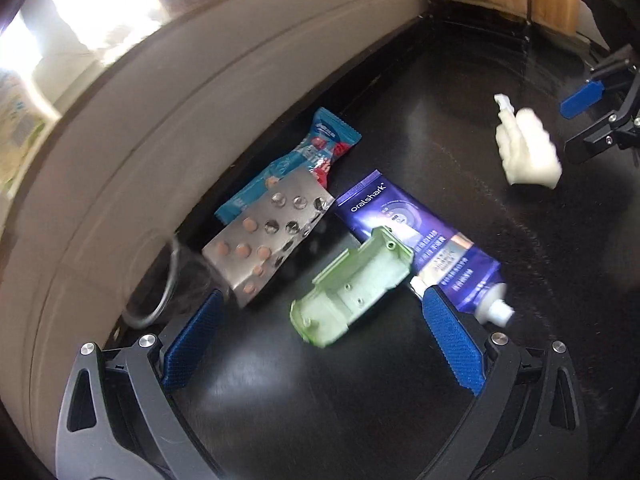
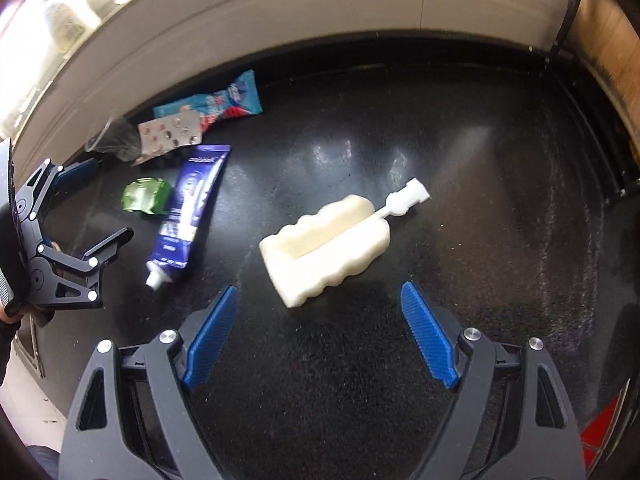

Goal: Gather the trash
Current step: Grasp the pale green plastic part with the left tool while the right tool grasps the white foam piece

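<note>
Glossy black tabletop (image 2: 400,360) against a beige wall; both hand-held grippers gape, the left (image 1: 320,328) over a green plastic shell (image 1: 352,288), the right (image 2: 316,320) near a white ribbed foam piece (image 2: 326,250)

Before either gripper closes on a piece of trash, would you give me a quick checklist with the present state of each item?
1. Left gripper open: ok.
2. Green plastic piece lies between its fingers: ok.
3. Toothpaste tube clear of that grasp: not ok, it touches the green piece.
4. Right gripper open: ok.
5. White sponge brush ahead of it, lying apart from other items: ok.
6. Trash container in view: not ok, none visible.
</note>
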Motion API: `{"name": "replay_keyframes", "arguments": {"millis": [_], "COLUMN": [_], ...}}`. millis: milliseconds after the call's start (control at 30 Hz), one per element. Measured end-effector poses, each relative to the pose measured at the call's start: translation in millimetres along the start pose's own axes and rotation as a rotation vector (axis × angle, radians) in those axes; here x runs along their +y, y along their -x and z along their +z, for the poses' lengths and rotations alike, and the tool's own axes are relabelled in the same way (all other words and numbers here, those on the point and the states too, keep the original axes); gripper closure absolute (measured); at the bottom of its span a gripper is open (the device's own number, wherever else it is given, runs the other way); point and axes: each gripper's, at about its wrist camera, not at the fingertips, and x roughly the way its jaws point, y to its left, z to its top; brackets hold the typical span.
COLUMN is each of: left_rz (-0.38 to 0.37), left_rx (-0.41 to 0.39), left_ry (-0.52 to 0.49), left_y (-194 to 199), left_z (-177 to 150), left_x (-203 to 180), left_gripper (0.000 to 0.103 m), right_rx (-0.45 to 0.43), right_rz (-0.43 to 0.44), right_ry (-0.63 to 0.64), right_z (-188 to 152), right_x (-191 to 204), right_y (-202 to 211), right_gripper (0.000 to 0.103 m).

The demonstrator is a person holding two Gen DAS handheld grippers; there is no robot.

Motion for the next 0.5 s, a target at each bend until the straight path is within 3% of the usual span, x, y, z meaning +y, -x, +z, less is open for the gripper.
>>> {"name": "replay_keyframes", "arguments": {"millis": [133, 300, 400, 500], "left_rz": [-0.053, -0.116, -0.122, -0.099], "left_rx": [-0.013, -0.044, -0.044, -0.064], "left_ry": [-0.058, 0.008, 0.030, 0.052], "left_y": [-26.6, -31.7, -31.9, -28.2], "left_z": [3.7, 2.4, -2.1, -6.8], "left_x": [2.3, 6.8, 0.5, -3.7], "left_gripper": [0.007, 0.013, 0.024, 0.025], "right_rx": [0.036, 0.026, 0.017, 0.007], "right_rz": [-0.027, -0.037, -0.037, -0.032], "right_ry": [-0.029, -0.068, -0.078, -0.070], "right_z": [10.2, 17.8, 22.4, 26.1], "right_x": [0.3, -3.6, -4.2, -2.7], "right_y": [-25.3, -39.1, -43.0, -45.2], "right_gripper": [0.023, 0.023, 0.023, 0.023]}}
